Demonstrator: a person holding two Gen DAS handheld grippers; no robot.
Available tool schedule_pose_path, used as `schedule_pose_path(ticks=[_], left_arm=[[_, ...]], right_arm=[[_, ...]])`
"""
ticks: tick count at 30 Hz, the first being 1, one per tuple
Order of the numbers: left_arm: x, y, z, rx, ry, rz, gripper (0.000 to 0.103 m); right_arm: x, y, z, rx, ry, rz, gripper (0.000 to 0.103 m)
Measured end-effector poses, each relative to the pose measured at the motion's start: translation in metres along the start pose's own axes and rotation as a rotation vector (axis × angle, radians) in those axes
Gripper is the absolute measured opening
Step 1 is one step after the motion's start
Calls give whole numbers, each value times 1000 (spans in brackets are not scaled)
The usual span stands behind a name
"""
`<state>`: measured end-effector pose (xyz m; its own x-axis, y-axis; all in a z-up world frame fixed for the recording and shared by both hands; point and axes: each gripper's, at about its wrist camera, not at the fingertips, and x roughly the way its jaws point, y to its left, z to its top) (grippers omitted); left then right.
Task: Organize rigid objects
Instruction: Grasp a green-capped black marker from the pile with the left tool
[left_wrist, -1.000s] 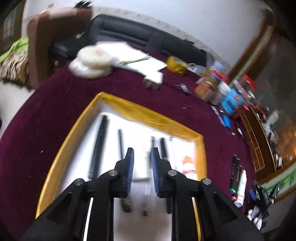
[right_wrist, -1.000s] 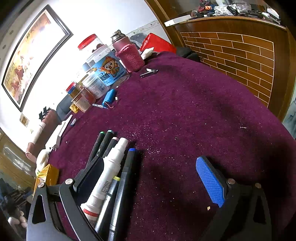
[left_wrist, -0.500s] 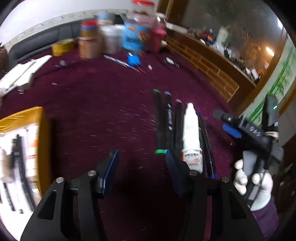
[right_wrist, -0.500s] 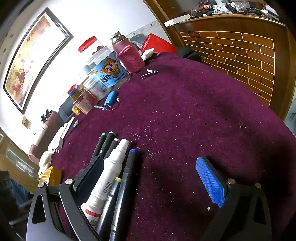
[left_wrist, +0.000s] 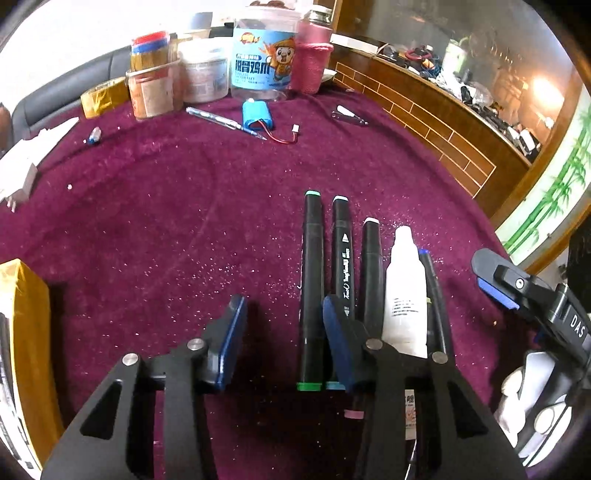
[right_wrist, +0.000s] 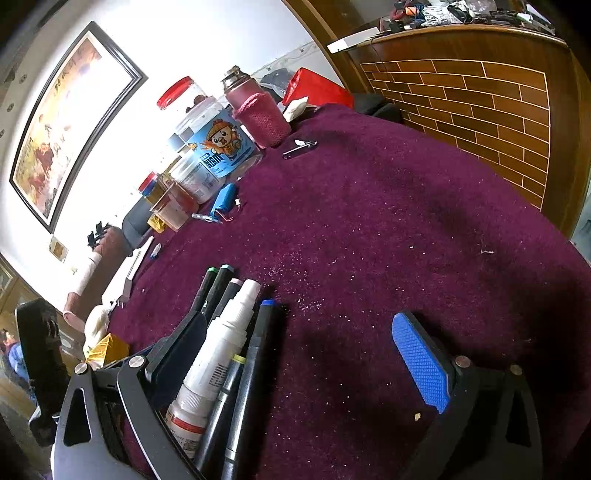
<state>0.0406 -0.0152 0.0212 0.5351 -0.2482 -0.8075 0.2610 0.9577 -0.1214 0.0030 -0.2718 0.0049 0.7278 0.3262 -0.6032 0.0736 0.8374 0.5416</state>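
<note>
The step in hand looked like picking the next marker. The left gripper (left_wrist: 282, 339) hovered over the row's nine o'clock end, jaws closing on nothing, the green-capped marker (left_wrist: 311, 288) just inside its right pad. The right gripper (right_wrist: 299, 354) stood wide, empty. Next: straddle that marker and squeeze

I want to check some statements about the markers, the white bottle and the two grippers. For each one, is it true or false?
1. The green-capped marker lies flat on the purple cloth. True.
2. The white bottle stands upright. False: it lies among the markers.
3. The left gripper grips a marker. False: its jaws are closing, the green-capped marker between them, not clamped.
4. The right gripper is open. True.
5. The blue battery pack lies beside the markers. False: it lies far off, near the jars.
</note>
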Motion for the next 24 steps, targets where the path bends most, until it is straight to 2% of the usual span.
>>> schedule_pose_path(ticks=[2,7,9,10,11,12,14,18,24], left_arm=[[3,2,1,-8,2,-10,40],[17,-15,5,65,28,56,38],[23,-21,9,100,-1,90,36],[26,-21,12,95,-2,89,30],[29,-19,16,79,0,82,13],[30,-19,18,78,0,82,11],[28,-20,17,86,-3,52,11],[10,-10,6,21,-10,-31,11],[-44,15,-17,-95,-91,-150,11]], right_arm=[[0,0,0,0,0,1,100],[0,0,0,0,0,0,100],[0,0,0,0,0,0,100],[0,0,0,1,0,0,100],[0,0,0,1,0,1,100],[0,0,0,2,-1,3,100],[0,0,1,2,-1,3,100],[1,1,1,-1,0,0,100],[1,1,1,-1,0,-1,100]])
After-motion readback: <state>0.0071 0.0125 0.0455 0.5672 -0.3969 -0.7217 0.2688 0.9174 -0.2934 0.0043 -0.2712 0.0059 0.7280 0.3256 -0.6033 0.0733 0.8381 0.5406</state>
